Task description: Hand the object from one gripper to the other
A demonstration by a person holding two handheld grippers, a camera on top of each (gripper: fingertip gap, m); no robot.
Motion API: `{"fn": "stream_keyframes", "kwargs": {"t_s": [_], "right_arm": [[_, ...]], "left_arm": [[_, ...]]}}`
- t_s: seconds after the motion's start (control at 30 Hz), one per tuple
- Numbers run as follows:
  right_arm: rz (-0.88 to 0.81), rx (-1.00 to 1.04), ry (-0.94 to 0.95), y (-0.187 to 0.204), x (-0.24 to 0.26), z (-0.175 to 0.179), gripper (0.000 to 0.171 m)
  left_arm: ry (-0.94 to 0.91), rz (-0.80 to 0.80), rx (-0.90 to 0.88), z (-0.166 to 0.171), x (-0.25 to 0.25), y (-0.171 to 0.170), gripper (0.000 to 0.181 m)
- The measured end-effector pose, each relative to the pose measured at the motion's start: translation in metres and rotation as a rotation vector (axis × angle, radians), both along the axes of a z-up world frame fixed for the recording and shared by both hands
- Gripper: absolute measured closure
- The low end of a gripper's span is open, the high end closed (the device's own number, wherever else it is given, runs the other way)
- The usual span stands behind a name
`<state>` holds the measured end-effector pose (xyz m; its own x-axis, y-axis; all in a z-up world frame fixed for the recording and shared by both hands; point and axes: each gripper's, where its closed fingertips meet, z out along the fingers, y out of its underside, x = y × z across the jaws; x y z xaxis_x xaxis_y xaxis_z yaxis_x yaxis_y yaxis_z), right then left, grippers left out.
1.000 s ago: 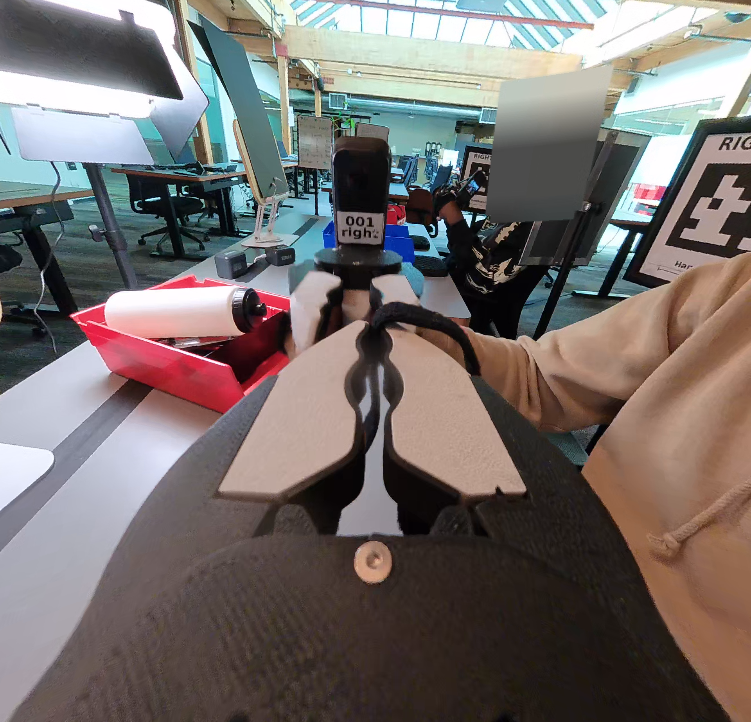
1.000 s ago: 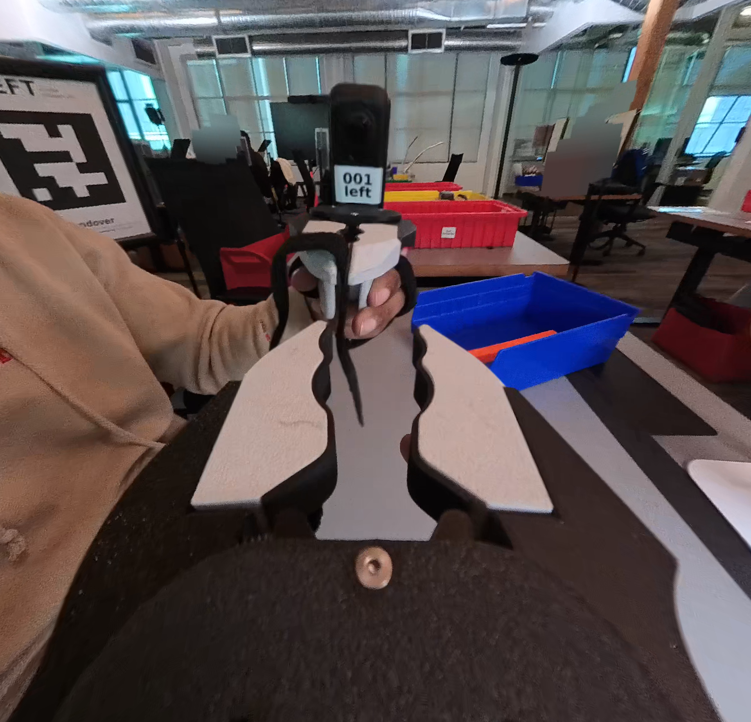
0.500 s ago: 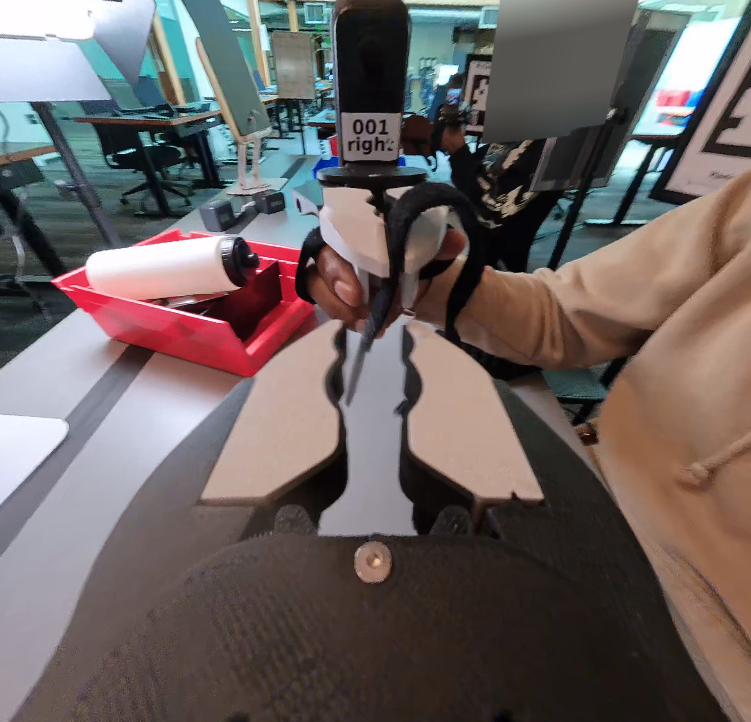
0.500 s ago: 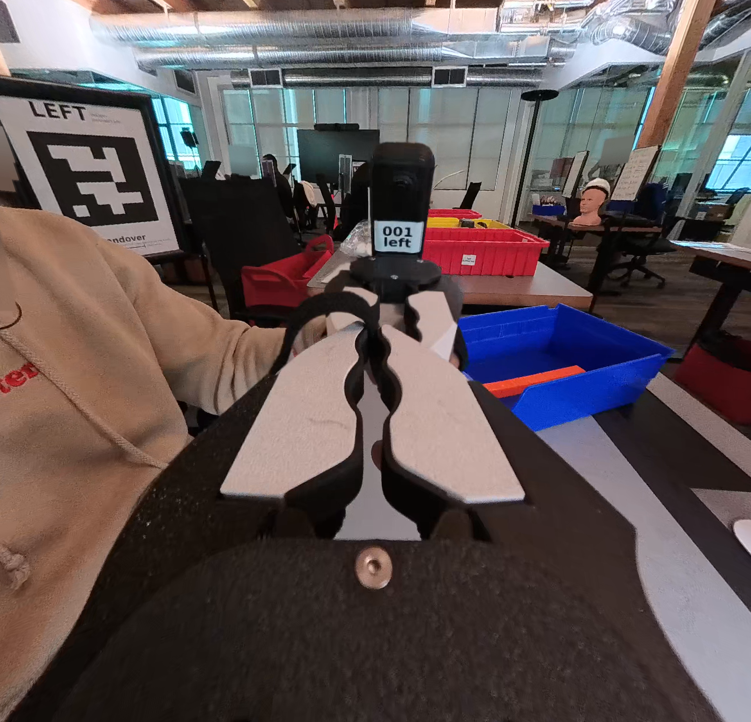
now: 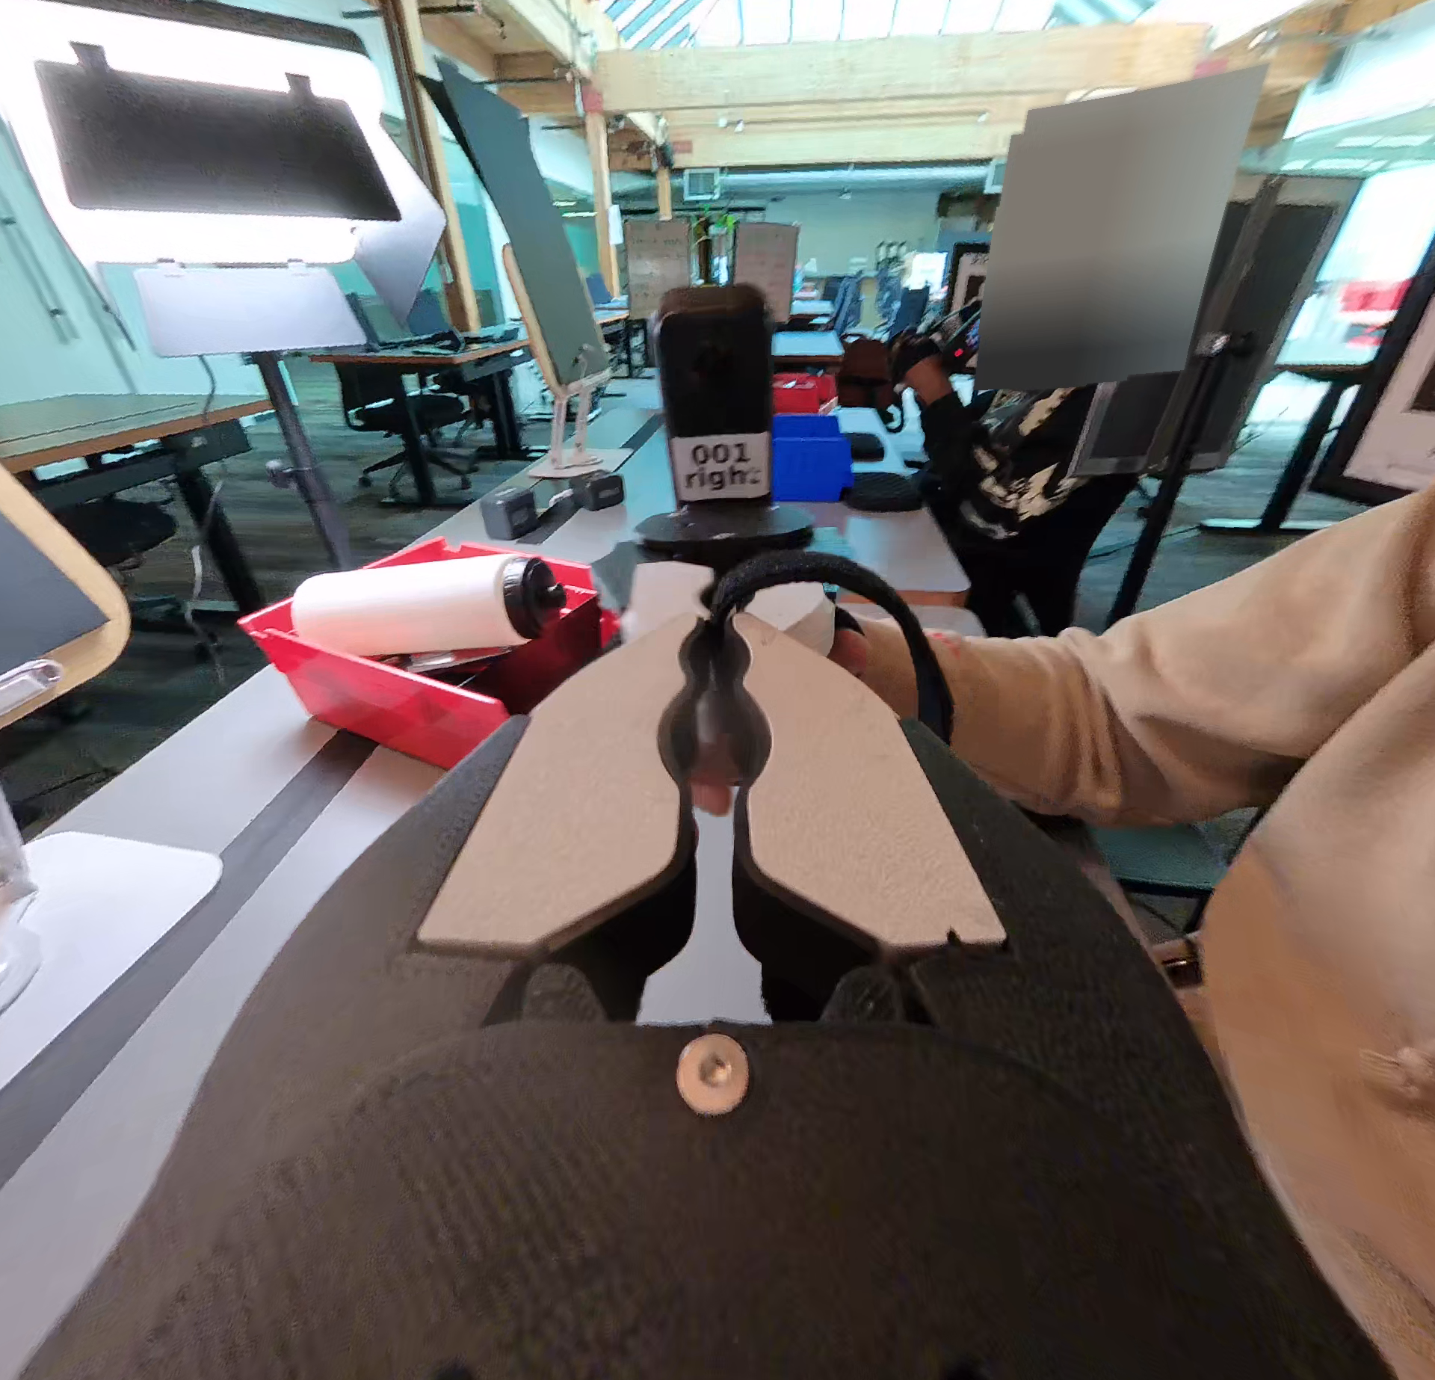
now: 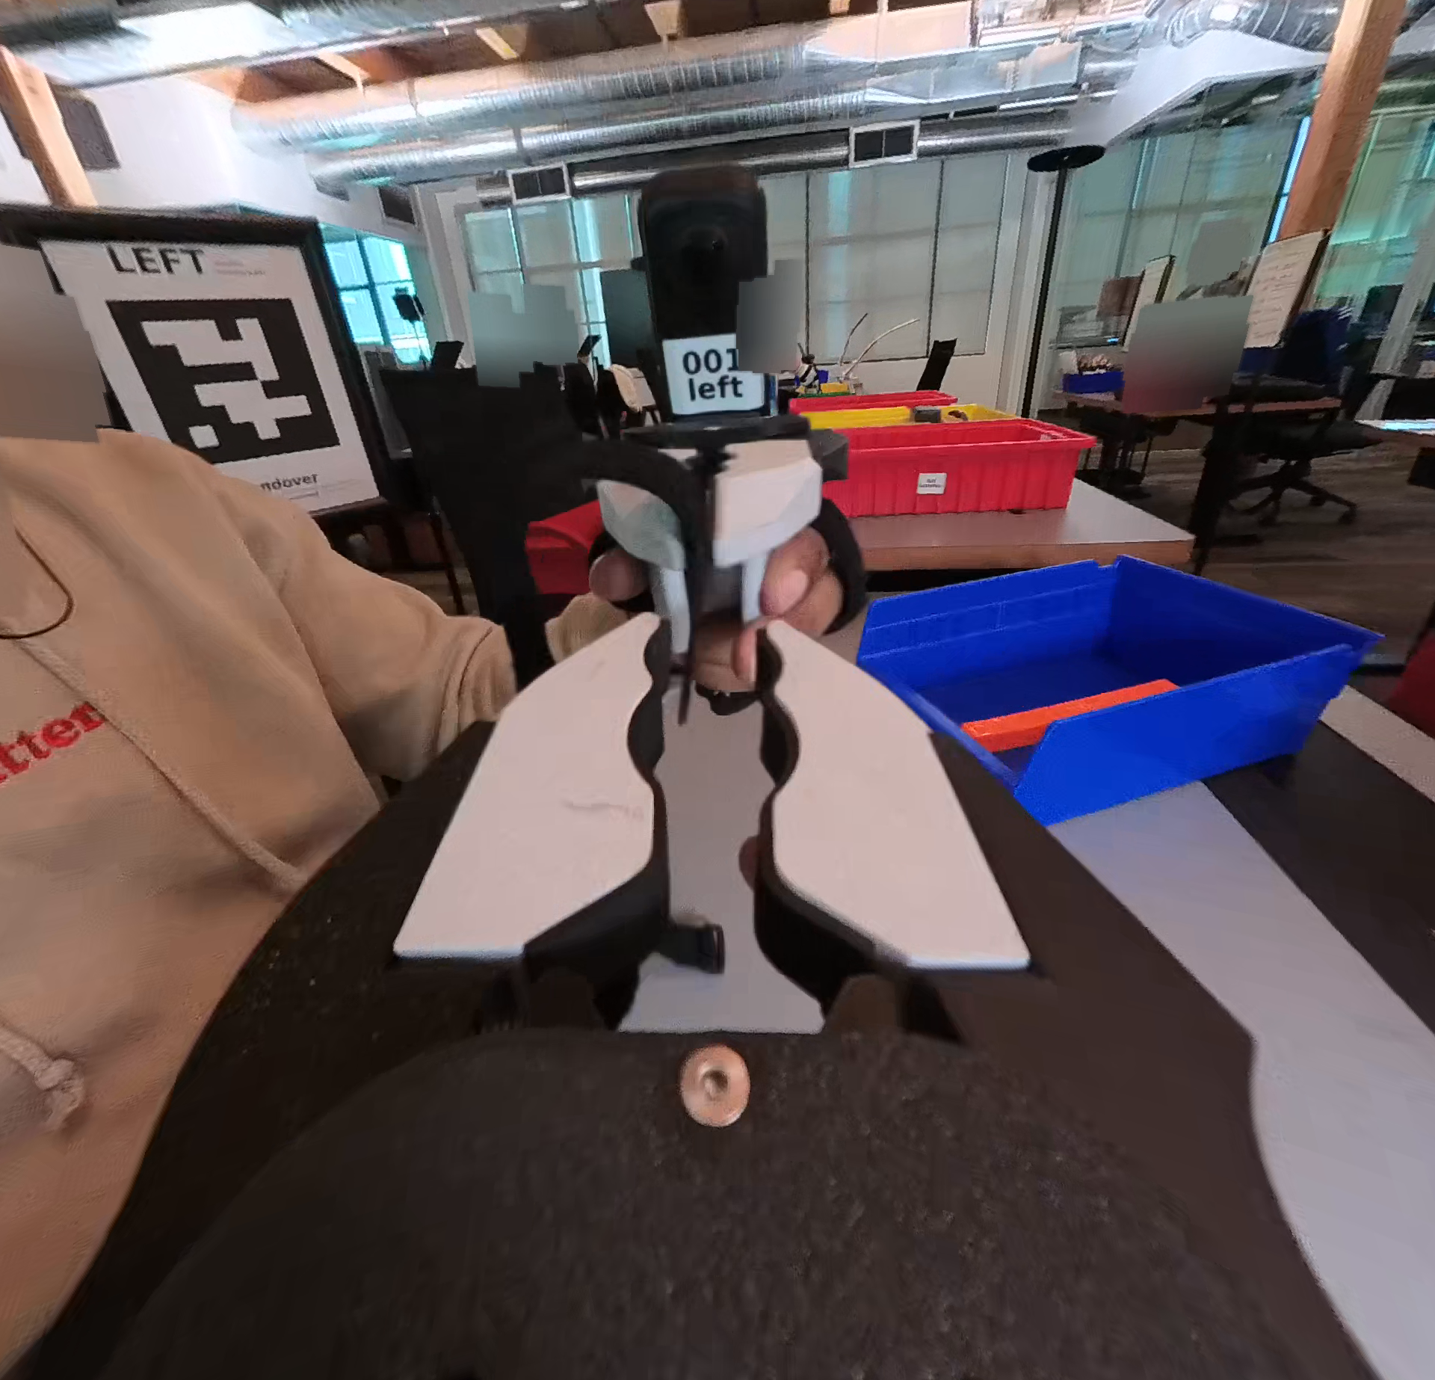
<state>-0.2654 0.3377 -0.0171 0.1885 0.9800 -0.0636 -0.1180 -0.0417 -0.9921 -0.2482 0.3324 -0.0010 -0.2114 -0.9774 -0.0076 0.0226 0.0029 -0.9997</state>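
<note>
Left wrist view: the left hand-held gripper (image 5: 710, 640) is pressed together on a black strap (image 5: 846, 589). The strap loops back toward the right hand-held gripper (image 6: 710, 647), whose fingers stand spread, the strap's loose end (image 6: 683, 694) hanging between them above the worktop (image 6: 1211, 908).

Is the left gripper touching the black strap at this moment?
Touching. The left wrist view shows the left gripper shut on the black strap, pinched between its tips, the loop arching out to the right.
</note>
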Motion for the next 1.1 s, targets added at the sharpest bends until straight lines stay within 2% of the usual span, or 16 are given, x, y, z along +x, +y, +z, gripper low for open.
{"fn": "stream_keyframes", "kwargs": {"t_s": [0.03, 0.1, 0.13, 0.3, 0.43, 0.47, 0.53, 0.57, 0.6, 0.7, 0.83, 0.93, 1.03, 1.1], "right_arm": [[-0.011, 0.028, -0.024, -0.001, -0.006, -0.002, 0.169], [-0.046, 0.078, -0.061, -0.001, -0.007, -0.001, 0.17], [-0.04, 0.085, -0.051, -0.004, -0.001, 0.004, 0.17], [-0.083, 0.115, 0.07, -0.008, 0.042, 0.036, 0.17], [-0.057, 0.114, 0.065, -0.012, 0.035, 0.035, 0.17], [-0.046, 0.108, 0.045, -0.012, 0.027, 0.03, 0.17], [-0.032, 0.093, 0.007, -0.011, 0.009, 0.019, 0.17], [-0.053, 0.091, -0.013, -0.007, 0.002, 0.015, 0.169], [-0.075, 0.102, -0.017, -0.004, 0.0, 0.014, 0.167], [-0.101, 0.102, -0.019, -0.002, 0.01, 0.019, 0.144], [-0.164, 0.103, -0.003, 0.004, 0.039, 0.025, 0.149], [-0.135, 0.055, 0.021, 0.004, 0.038, 0.026, 0.15], [-0.1, 0.019, 0.006, 0.001, 0.018, 0.021, 0.143], [-0.07, -0.014, -0.029, -0.002, -0.001, 0.015, 0.132]], "left_arm": [[0.0, 0.009, 0.014, -0.002, 0.002, 0.0, 0.177], [-0.021, 0.017, 0.003, 0.001, 0.001, 0.001, 0.15], [-0.019, 0.002, -0.015, 0.002, -0.001, 0.0, 0.145], [0.013, 0.003, -0.03, -0.006, -0.005, 0.011, 0.149], [0.045, -0.028, -0.036, -0.016, 0.005, 0.003, 0.153], [0.055, -0.04, -0.03, -0.018, 0.007, -0.001, 0.156], [0.078, -0.055, 0.003, -0.023, 0.01, -0.008, 0.179], [0.087, -0.046, 0.03, -0.024, 0.011, -0.008, 0.179], [0.094, -0.027, 0.051, -0.024, 0.01, -0.006, 0.179], [0.053, 0.073, 0.066, -0.011, 0.0, 0.014, 0.179], [-0.063, 0.217, 0.112, 0.015, -0.024, 0.042, 0.18], [-0.093, 0.301, 0.207, 0.023, -0.034, 0.049, 0.179], [-0.074, 0.395, 0.372, 0.022, -0.033, 0.051, 0.179], [-0.044, 0.436, 0.487, 0.017, -0.027, 0.047, 0.179]]}}
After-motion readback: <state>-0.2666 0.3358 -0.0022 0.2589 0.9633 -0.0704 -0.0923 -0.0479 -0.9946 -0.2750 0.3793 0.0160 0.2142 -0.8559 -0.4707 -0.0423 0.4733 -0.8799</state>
